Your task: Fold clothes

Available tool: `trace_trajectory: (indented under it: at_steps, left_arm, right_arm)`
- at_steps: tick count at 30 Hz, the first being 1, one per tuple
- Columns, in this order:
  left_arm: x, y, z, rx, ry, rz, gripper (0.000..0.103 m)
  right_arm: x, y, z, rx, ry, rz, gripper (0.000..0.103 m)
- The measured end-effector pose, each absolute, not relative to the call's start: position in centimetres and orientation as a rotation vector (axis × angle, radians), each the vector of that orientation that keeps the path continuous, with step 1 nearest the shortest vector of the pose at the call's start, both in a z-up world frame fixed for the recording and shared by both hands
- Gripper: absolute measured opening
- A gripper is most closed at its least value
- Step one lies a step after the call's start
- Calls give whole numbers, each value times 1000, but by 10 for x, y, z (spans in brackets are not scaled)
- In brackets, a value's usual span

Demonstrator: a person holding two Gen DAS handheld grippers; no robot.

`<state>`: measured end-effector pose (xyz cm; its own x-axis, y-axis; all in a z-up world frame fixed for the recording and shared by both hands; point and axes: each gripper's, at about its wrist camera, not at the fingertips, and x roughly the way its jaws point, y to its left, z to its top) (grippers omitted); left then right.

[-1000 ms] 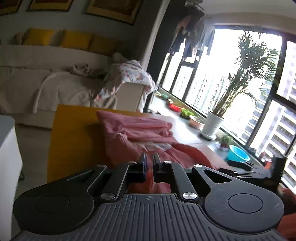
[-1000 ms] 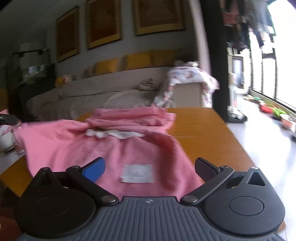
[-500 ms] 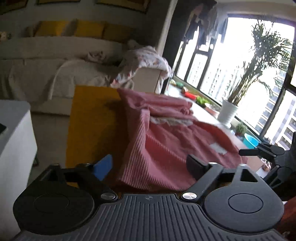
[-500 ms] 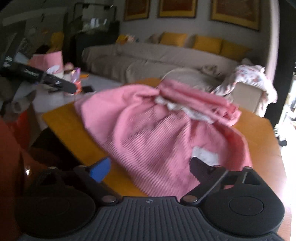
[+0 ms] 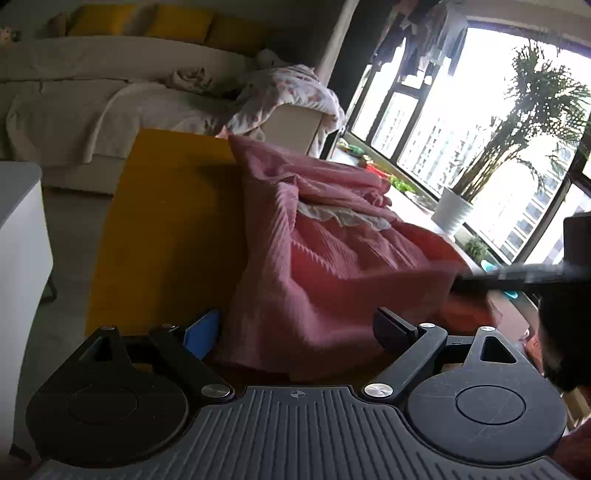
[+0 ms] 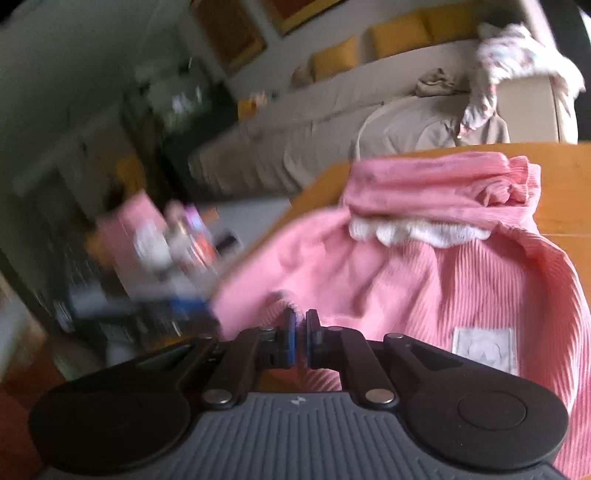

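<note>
A pink ribbed garment (image 6: 461,280) lies on the orange wooden table (image 5: 162,229), spread toward the near edge and bunched into soft folds at the far side. The knit has fine vertical ribs, and a white frilled trim (image 6: 417,230) crosses it below the rolled upper part. A pale square label (image 6: 484,349) is sewn on the near part.

The left gripper (image 5: 295,332) is released: its two black fingers stand wide apart, one with a blue pad (image 5: 201,334), and the near hem of the garment lies between them without being held. The right gripper (image 6: 300,332) is clenched, its fingers pressed together on a small peak of the pink cloth at the garment's near left edge.

Behind the table stands a beige sofa (image 5: 74,96) with yellow cushions (image 5: 177,22) and a floral blanket (image 5: 288,92) over its arm. In the right wrist view the left half is smeared by motion, so the things there cannot be read. In the left wrist view a dark blurred bar (image 5: 517,277) crosses the garment's right end; its shape is unclear.
</note>
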<state>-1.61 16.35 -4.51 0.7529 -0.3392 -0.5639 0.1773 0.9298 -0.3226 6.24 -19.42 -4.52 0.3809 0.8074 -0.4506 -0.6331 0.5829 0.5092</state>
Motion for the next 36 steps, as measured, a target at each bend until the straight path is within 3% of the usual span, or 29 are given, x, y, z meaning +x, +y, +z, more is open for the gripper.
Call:
trace_trajectory:
  at_steps: [2,3,4,5,7,10,20,21,24,29,32,36]
  left_arm:
    - [-16,162,-46,-257,667,-292,81]
    - [-16,162,-47,-256,669,-296,69]
    - [-16,161,-47,-256,672,-299,56]
    - [-16,161,-48,-256,674,-303,49]
    - [-16,159,-49,-249,681,-306,13]
    - [-20,166,-37,-258,645,-285,10]
    - [-61,195,29,-235,437,-189,13]
    - [-61,193,28,-227,447,-196,16]
    - [-57,181,17,-204,500,-243,41]
    - [-53,150,-5,-206,579,-456,53]
    - [-41,128,-17,-233,601,-603,75]
    - [-20,124,-39,-265,689,-605,79]
  right_arm:
    - [60,-202,-41,289,704,920,11]
    - [57,-206,-40,284,685,905,15]
    - [55,-209,-39,280,669,891,26]
    - [53,-213,-39,288,657,881,40]
    - [51,-220,-41,291,639,861,49]
    - [44,-223,-44,233,619,824,50]
    - [13,-174,-57,-123,577,900,50]
    - [8,-169,-57,-150,571,916,50]
    - [-1,-158,-58,-191,576,977,50]
    - [16,-157,-74,-6,733,1066,40]
    - [32,-165,-90,93,855,1059,37]
    - [29,-193,-85,141,850,1034,40]
